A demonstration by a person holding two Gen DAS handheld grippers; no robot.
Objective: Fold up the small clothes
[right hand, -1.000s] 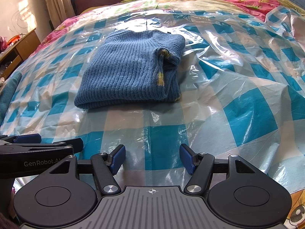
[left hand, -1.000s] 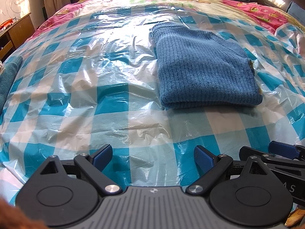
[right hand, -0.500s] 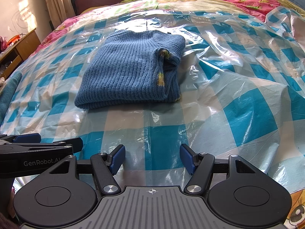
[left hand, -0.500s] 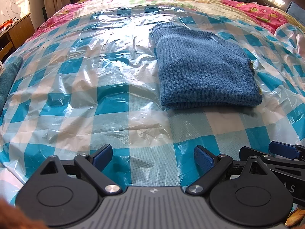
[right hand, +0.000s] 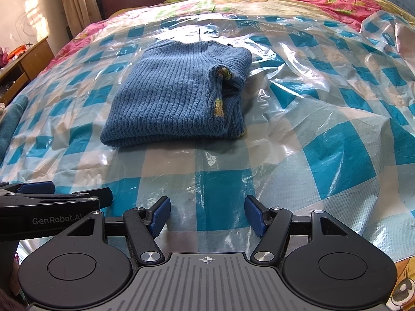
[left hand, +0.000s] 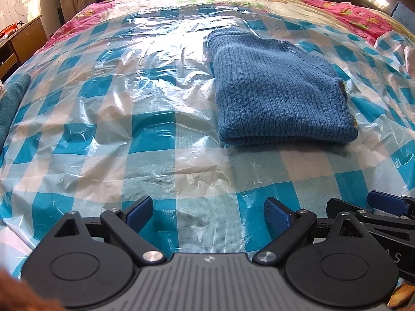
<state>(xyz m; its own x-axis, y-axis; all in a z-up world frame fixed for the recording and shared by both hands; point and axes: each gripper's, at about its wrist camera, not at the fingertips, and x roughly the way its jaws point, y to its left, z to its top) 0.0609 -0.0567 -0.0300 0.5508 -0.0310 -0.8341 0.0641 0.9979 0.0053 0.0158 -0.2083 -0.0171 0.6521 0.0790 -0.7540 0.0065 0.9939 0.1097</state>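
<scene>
A blue ribbed knit sweater lies folded into a compact rectangle on the bed, resting on a clear plastic sheet printed with blue and white checks. It sits toward the middle of the sheet, well apart from both tools. Its folded edge faces the near edge of the bed; a strip of yellow-green trim shows along the seam on its right side, where the layers gape slightly. The sheet is wrinkled, most heavily toward the right edge of the bed.

The left gripper is held low over the near edge of the bed, jaws spread wide, blue pads clear of any cloth and holding nothing. The right gripper is just beside it, likewise wide open and empty. Each tool shows at the margin of the other's view.

A pink floral bedspread shows beyond the sheet. A wooden cabinet stands off the left edge of the bed, and curtains hang near the far left corner.
</scene>
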